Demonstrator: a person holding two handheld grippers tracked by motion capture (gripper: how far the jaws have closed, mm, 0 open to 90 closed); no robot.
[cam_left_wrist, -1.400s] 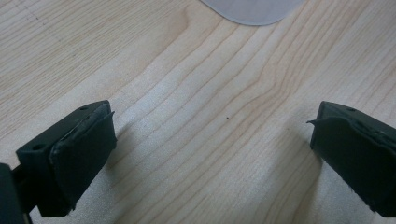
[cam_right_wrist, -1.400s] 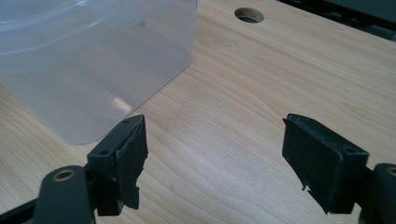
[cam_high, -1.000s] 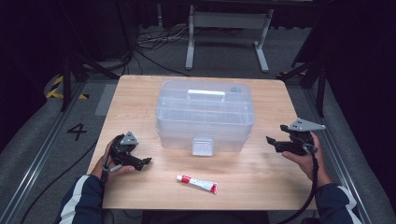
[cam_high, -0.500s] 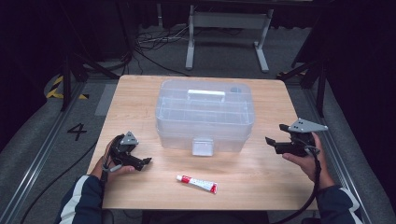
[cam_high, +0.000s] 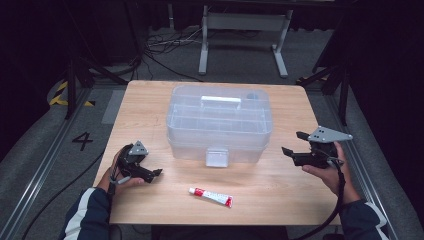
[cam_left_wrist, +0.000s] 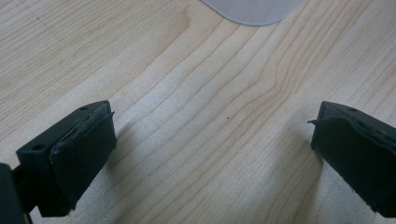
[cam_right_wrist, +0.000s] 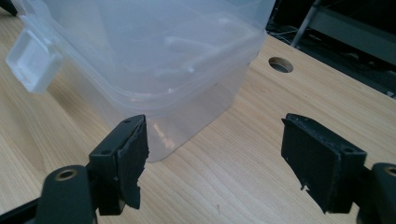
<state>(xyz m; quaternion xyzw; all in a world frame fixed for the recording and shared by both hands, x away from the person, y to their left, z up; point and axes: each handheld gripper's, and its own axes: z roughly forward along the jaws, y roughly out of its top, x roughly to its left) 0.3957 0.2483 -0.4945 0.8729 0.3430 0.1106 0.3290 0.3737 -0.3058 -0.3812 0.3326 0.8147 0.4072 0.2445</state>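
Observation:
A clear plastic storage box (cam_high: 220, 125) with a closed lid and a white front latch (cam_high: 216, 156) stands mid-table. In front of it lies a red and white tube (cam_high: 211, 197). Left of the box, my left gripper (cam_high: 152, 174) rests low over the wood, open, with bare wood between its jaws (cam_left_wrist: 210, 135). My right gripper (cam_high: 294, 143) is held to the right of the box, open and empty. Its own view (cam_right_wrist: 215, 144) looks at the box's corner (cam_right_wrist: 154, 51) and the latch (cam_right_wrist: 32, 63).
The wooden table (cam_high: 280, 195) has a round hole (cam_right_wrist: 280, 64) near the box's far right corner. Dark floor with cables, a metal stand (cam_high: 242, 30) and rails surrounds the table. Bare wood lies on both sides of the tube.

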